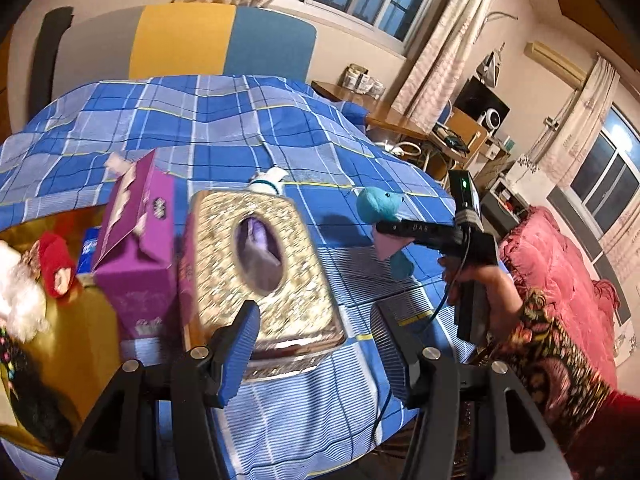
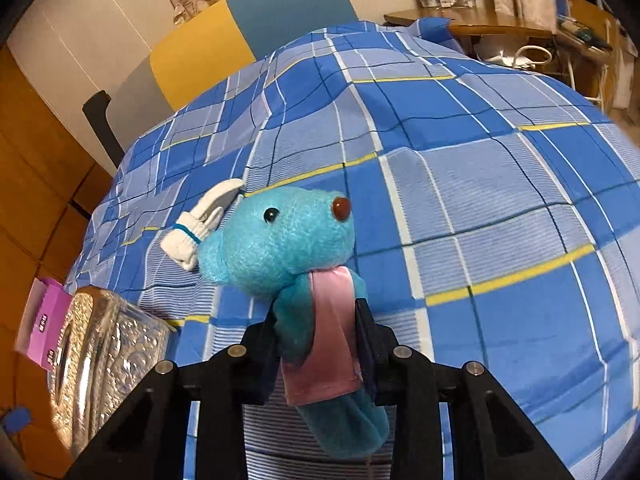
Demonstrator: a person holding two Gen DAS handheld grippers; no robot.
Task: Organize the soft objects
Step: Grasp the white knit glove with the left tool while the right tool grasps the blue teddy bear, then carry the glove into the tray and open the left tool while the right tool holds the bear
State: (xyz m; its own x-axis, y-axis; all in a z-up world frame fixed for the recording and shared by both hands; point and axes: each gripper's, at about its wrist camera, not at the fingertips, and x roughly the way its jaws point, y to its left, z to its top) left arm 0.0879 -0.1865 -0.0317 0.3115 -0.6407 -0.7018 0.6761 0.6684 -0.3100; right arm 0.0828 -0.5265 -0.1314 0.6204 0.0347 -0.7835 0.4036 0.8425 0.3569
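My right gripper point(image 2: 318, 332) is shut on a turquoise plush animal point(image 2: 288, 240) with a pink bib, held above the blue plaid bedspread point(image 2: 480, 200). In the left wrist view the plush point(image 1: 378, 204) hangs from the right gripper point(image 1: 390, 232) at the right. A white rolled sock point(image 2: 200, 224) with a teal band lies on the bed behind the plush, and shows in the left wrist view point(image 1: 268, 182). My left gripper point(image 1: 316, 344) is open and empty, just in front of a glittery gold tissue box point(image 1: 260, 268).
A purple tissue carton point(image 1: 136, 240) stands left of the gold box. A red and white Santa toy point(image 1: 36, 276) lies on a gold cloth at far left. A pink quilt point(image 1: 560, 280) is at the right. A wooden desk point(image 1: 380, 116) stands behind the bed.
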